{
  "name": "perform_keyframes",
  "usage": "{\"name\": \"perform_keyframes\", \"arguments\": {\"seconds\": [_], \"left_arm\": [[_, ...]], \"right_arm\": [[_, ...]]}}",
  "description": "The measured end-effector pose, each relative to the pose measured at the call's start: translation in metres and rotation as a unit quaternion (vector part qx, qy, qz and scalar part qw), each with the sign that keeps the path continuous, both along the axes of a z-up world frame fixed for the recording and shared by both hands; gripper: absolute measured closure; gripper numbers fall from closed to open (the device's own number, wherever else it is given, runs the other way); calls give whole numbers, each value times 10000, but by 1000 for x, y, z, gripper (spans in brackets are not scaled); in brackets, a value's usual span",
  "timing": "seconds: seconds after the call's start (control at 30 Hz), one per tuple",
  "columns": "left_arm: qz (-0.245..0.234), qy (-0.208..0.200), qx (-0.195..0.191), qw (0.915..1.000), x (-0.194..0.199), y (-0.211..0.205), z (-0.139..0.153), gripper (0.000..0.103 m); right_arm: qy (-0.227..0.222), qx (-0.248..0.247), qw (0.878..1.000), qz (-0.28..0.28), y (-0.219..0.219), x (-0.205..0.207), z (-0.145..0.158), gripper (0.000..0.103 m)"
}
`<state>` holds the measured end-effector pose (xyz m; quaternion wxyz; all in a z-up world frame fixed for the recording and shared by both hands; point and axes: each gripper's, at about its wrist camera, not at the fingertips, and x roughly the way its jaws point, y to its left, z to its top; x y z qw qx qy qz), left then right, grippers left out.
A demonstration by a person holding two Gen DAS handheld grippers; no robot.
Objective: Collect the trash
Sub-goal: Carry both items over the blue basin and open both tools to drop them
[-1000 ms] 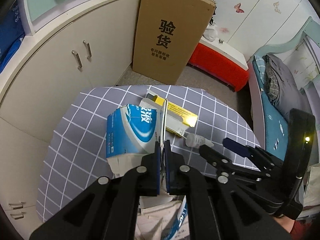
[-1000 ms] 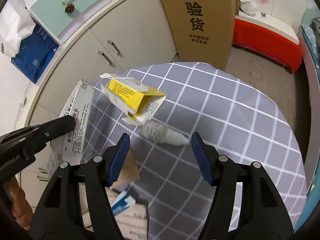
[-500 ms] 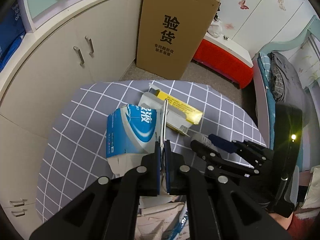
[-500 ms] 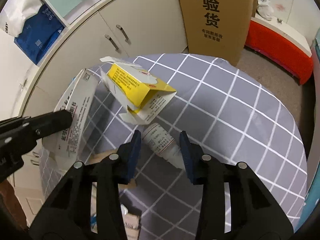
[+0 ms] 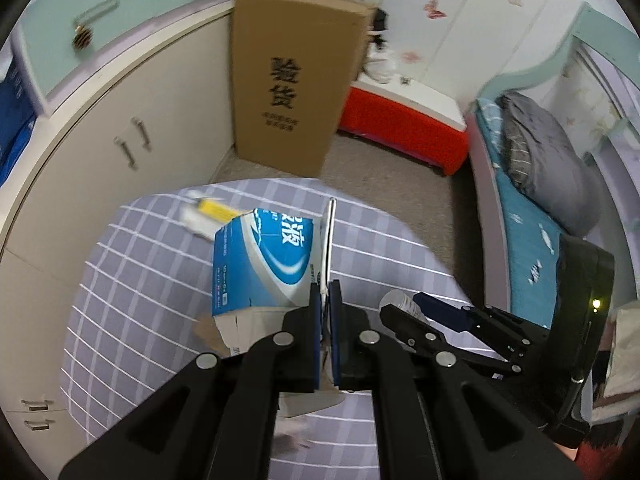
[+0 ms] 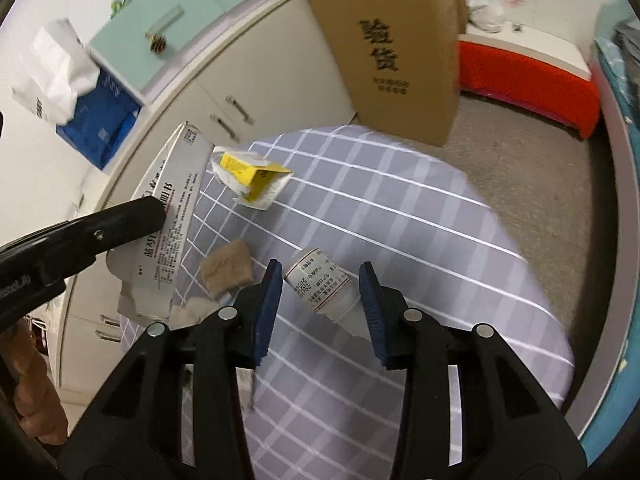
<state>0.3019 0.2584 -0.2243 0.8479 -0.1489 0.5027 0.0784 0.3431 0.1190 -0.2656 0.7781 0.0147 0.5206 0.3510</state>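
Note:
My left gripper [image 5: 325, 300] is shut on the flap of a blue and white carton [image 5: 264, 266] and holds it above the round checked table [image 5: 132, 280]; the carton's white side also shows in the right wrist view [image 6: 170, 216]. My right gripper [image 6: 322, 292] has its jaws around a small white bottle [image 6: 320, 284] and grips it; the bottle's end shows in the left wrist view [image 5: 396, 302]. A yellow and white box [image 6: 252, 178] lies open on the table's far left. A scrap of brown cardboard [image 6: 226, 268] lies near the left finger.
A tall brown cardboard box [image 6: 394, 52] stands on the floor behind the table. White cabinets [image 5: 100, 140] run along the left. A red and white chest [image 5: 404, 120] and a bed [image 5: 532, 208] stand to the right. More paper scraps [image 5: 308, 404] lie under the left gripper.
My right gripper moved forward over the bottle and closed its jaws around it, lifting it slightly. My left gripper kept hold of the carton and swung a little to the right.

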Motion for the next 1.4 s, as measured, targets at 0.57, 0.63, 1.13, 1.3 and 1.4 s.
{"name": "perform_keyframes", "arguments": {"seconds": [0.57, 0.63, 1.13, 1.3, 1.4], "left_arm": [[-1567, -264, 42, 9873, 10, -258, 36, 99], [-1731, -245, 53, 9846, 12, -282, 35, 99], [-2442, 7, 152, 9696, 20, -382, 21, 99], [-2578, 47, 169, 9660, 24, -400, 20, 98], [-2671, 59, 183, 9635, 27, -413, 18, 98]], "right_arm": [[-154, 329, 9867, -1586, -265, -34, 49, 64], [-180, 344, 9833, -1779, -290, -36, 51, 64], [-118, 517, 9644, -2591, -386, -43, 42, 47], [-180, 518, 9602, -2739, -402, -46, 46, 47], [-178, 549, 9572, -2838, -413, -48, 47, 46]]}}
